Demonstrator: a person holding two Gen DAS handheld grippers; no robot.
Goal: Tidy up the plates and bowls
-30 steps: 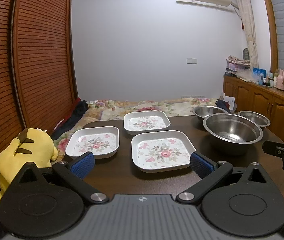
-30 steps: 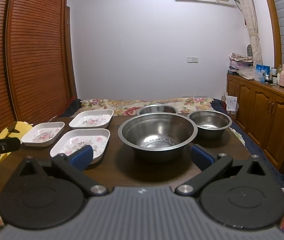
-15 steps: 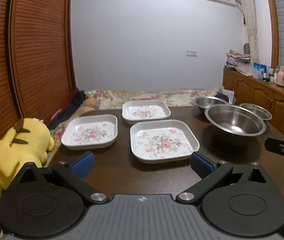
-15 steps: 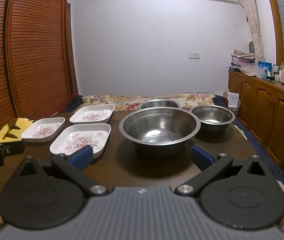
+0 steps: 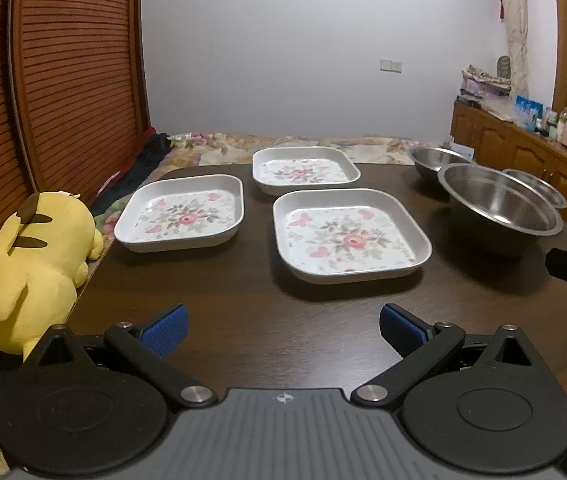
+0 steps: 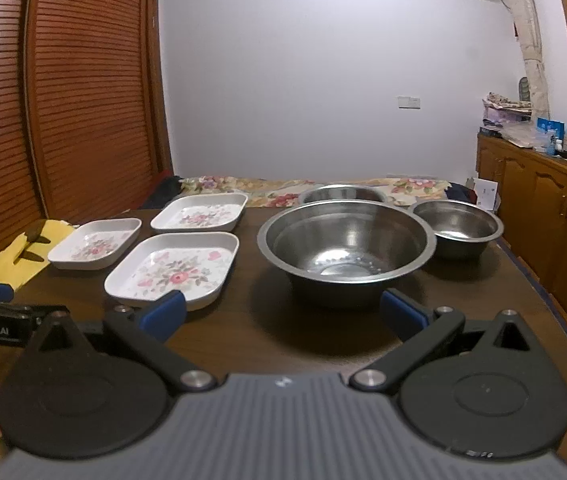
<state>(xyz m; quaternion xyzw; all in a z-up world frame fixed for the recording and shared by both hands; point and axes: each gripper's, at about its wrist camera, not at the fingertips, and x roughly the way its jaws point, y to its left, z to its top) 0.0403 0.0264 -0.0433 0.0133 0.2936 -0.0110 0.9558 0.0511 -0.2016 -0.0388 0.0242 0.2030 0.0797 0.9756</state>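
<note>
While the left gripper [image 5: 281,330] and right gripper [image 6: 281,314] both hang wide open and empty over the dark wooden worktop [image 5: 243,320], three white floral square plates [image 5: 349,236] left and three steel bowls [image 6: 345,242] right sit unstacked, so a thin-rim pinch could slip.

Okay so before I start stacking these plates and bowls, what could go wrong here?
1. The left square floral plate sits near the dark wooden table's left edge beside the yellow plush toy; a nudge might push it off.
2. The large steel bowl stands close to the two smaller steel bowls; lifting it carelessly may knock them.
3. Both grippers, jaws open, hover close together and could collide.
</note>
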